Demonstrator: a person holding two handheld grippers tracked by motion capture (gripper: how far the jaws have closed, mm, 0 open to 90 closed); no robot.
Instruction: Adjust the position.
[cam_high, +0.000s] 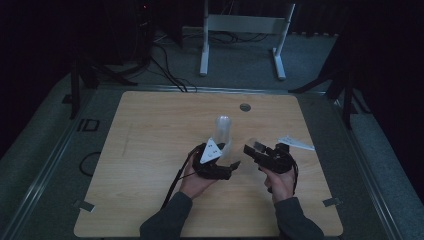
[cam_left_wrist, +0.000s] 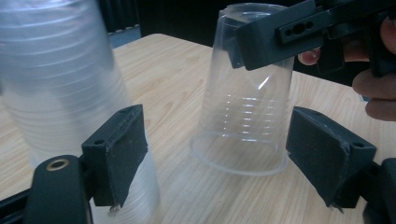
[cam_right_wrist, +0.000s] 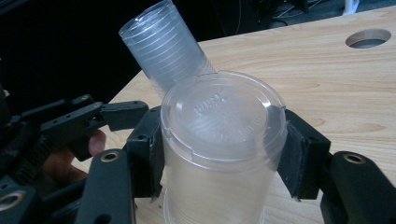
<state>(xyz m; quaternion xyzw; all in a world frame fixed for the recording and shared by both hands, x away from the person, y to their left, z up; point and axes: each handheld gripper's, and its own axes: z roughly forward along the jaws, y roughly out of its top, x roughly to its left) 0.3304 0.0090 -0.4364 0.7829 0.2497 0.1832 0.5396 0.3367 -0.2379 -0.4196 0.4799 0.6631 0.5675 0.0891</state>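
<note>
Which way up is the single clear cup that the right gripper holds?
Upside down. The single clear cup stands with its wide rim on the table and its closed base on top, clamped near that base by the right gripper.

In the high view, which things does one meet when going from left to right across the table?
Left gripper → stack of clear cups → round hole in the table → right gripper, jaws shut on a single clear cup → white scrap.
</note>
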